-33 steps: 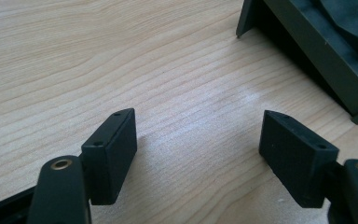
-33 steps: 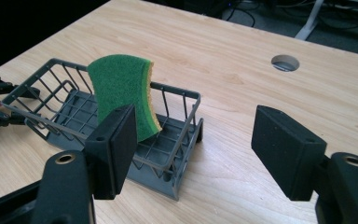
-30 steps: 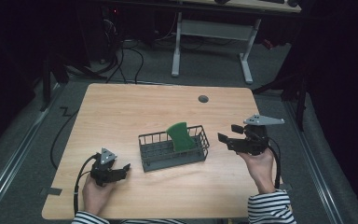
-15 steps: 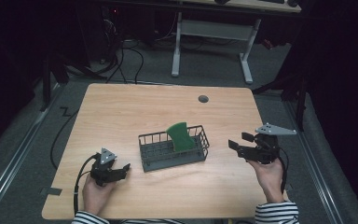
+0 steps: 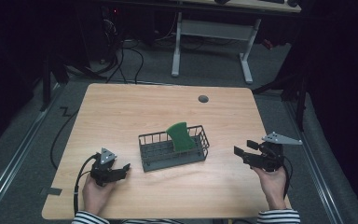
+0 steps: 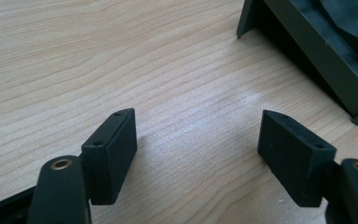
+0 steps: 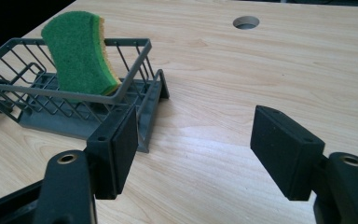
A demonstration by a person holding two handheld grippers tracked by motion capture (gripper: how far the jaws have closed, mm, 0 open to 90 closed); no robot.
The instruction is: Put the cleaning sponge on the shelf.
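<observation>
Wooden table (image 5: 121, 112): sponge (image 5: 180, 136) in rack (image 5: 154, 156), between both gaping claws.

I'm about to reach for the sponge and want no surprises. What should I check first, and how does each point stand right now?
1. Right gripper jaws open and holding nothing: ok.
2. Left gripper jaws open and holding nothing: ok.
3. Green sponge standing in the wire basket, top above the rim: ok.
4. Bare table between the right gripper and the basket: ok.
5. Basket flat on the table: ok.
6. Sponge wedged between the wires: cannot tell.
</observation>
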